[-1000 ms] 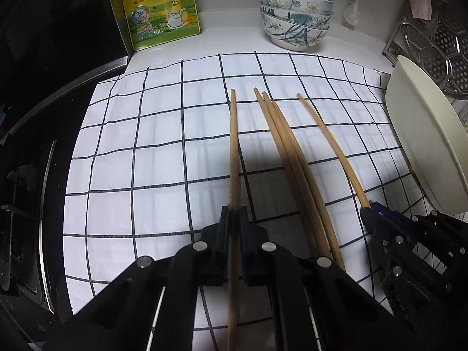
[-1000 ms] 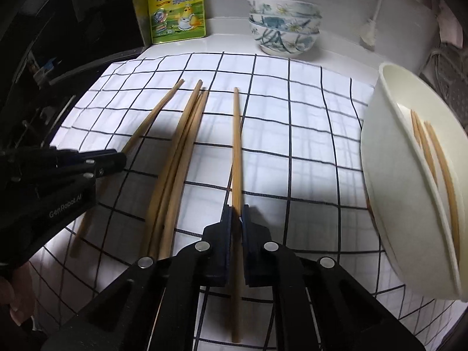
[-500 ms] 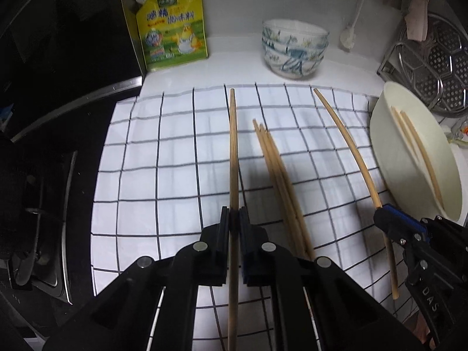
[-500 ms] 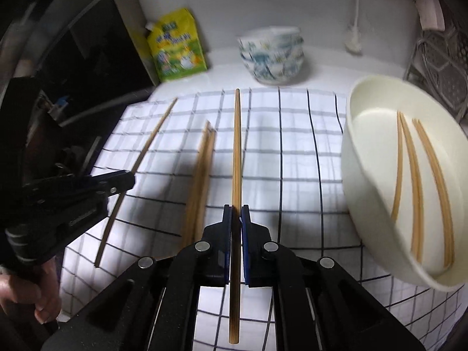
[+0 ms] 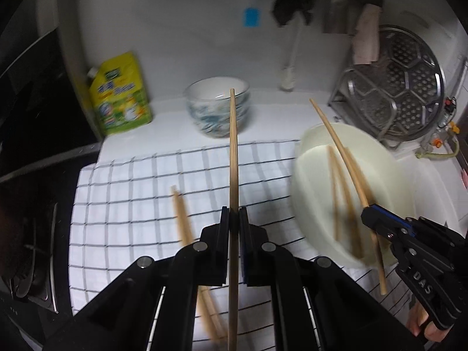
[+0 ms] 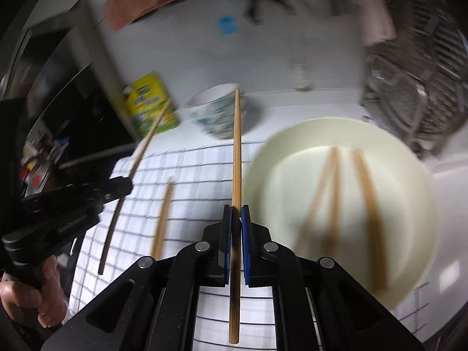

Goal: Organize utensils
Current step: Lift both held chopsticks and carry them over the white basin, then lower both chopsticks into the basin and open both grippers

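Observation:
My left gripper is shut on a wooden chopstick, held in the air and pointing at the back wall. Close by on the right, my right gripper is shut on another chopstick, which hangs over the cream bowl. In the right wrist view, the right gripper clamps its chopstick just left of the cream bowl, which holds three chopsticks. At far left, the left gripper holds its stick. Loose chopsticks lie on the checked cloth.
A stack of patterned bowls and a yellow-green pouch stand against the back wall. A metal steamer rack leans at the right. A dark stove borders the cloth's left edge. A hand grips the left tool.
Both grippers have lifted their chopsticks off the cloth and risen. The right one has carried its stick over the cream bowl. The other chopsticks still lie on the cloth.

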### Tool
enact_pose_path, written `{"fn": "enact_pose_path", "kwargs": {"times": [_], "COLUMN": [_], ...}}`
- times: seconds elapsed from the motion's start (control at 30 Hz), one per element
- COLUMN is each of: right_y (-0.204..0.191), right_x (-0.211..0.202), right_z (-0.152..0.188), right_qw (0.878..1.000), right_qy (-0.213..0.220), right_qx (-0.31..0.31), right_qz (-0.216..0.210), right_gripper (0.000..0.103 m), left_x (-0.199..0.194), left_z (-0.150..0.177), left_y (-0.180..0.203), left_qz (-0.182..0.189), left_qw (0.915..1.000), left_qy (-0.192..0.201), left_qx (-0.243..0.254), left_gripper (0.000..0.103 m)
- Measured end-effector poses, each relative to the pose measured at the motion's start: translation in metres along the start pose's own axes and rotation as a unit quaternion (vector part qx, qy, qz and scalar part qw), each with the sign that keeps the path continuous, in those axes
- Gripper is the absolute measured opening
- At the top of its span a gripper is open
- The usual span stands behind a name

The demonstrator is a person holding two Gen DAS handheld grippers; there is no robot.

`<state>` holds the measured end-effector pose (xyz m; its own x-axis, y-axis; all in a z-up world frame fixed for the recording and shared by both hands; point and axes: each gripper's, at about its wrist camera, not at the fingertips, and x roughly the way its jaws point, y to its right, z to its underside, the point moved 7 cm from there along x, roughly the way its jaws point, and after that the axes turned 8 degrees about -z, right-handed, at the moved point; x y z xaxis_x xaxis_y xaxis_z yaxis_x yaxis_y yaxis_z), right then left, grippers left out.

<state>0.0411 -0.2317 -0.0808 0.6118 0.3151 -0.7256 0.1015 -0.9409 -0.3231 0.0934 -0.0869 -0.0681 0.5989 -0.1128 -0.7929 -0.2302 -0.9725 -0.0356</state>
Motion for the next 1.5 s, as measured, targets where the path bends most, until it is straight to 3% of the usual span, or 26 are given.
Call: {"fn": "enact_pose_path", "kwargs": {"times": [0.2,0.5,1.0,1.07,1.13,1.2,1.5], "right_y": [0.083,0.146,0.180,0.181,0.182,0.181,0.167], "right_x": [-0.023,-0.012,0.017,0.015,0.011,0.009,0.003], "right_z": [-0.004,0.007,0.015,0.013,0.011,0.009,0.006], "right_qw": [0.998,0.996,0.994,0.994,0.994,0.995,0.996], "right_qy": [0.009,-0.017,-0.054,-0.048,-0.041,-0.037,-0.032], "right_qx": [0.046,0.075,0.092,0.096,0.092,0.089,0.084], "right_qz": [0.038,0.044,0.029,0.023,0.029,0.032,0.028], "right_gripper": [0.006,0.006,0.007,0.011,0.016,0.016,0.019], "left_x": [0.006,0.055,0.105,0.106,0.104,0.099,0.079], "left_z": [-0.021,-0.022,-0.010,-0.011,-0.012,-0.015,-0.019], "left_y": [0.081,0.169,0.189,0.186,0.182,0.177,0.165], "left_qz": [0.041,0.055,0.030,0.028,0.024,0.019,0.011], "left_qw": [0.9984,0.9944,0.9918,0.9924,0.9933,0.9949,0.9966], "left_qy": [0.012,-0.024,-0.081,-0.083,-0.080,-0.069,-0.048], "left_qx": [0.037,0.087,0.094,0.086,0.080,0.071,0.067], "left_gripper": [0.007,0.007,0.008,0.014,0.039,0.053,0.054]}}
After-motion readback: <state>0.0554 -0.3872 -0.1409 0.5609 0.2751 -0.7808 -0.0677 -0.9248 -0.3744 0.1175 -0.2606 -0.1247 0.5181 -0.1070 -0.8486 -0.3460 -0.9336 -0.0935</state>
